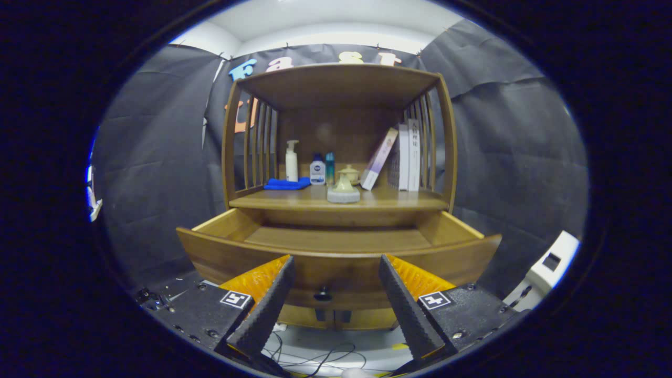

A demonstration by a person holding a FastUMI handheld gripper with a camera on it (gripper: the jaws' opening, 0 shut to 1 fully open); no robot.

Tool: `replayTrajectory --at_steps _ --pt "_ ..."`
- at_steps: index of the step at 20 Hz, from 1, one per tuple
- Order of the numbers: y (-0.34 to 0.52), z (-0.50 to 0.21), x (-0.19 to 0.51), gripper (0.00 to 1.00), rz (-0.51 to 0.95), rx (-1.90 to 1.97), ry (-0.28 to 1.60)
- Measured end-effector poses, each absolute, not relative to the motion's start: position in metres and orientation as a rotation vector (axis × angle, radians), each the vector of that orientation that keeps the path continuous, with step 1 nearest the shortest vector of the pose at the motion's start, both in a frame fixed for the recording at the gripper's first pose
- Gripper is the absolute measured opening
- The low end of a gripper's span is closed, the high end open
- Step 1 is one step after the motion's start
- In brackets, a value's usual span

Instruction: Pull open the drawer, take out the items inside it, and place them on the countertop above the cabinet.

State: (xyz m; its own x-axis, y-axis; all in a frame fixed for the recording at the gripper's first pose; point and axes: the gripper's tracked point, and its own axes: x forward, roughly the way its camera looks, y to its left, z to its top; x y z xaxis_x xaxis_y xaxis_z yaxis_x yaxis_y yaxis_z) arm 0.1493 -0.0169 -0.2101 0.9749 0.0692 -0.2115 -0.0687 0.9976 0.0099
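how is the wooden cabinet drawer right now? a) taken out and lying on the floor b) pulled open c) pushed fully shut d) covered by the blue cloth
b: the wooden drawer juts out below the countertop with its bare floor showing, just beyond the open tongs, which grip nothing.

You are working in a staged recording booth, not a real home — black cloth walls (pixel 504 142) hang pinned on every side under a white ceiling (pixel 325 23). A wooden cabinet (pixel 338 84) stands at the far wall, dressed with household props: a pump bottle (pixel 291 160), a folded blue cloth (pixel 286 184), books (pixel 407 155) at the right. Loose cables (pixel 315 357) trail across the near floor.
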Motion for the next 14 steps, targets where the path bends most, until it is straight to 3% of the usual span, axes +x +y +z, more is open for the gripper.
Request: replayTrajectory --at_steps 6,14 --pt "-0.022 -0.258 0.166 1.0 0.004 0.024 0.257" --pt "-0.01 -0.259 0.182 1.0 0.004 0.003 0.241"
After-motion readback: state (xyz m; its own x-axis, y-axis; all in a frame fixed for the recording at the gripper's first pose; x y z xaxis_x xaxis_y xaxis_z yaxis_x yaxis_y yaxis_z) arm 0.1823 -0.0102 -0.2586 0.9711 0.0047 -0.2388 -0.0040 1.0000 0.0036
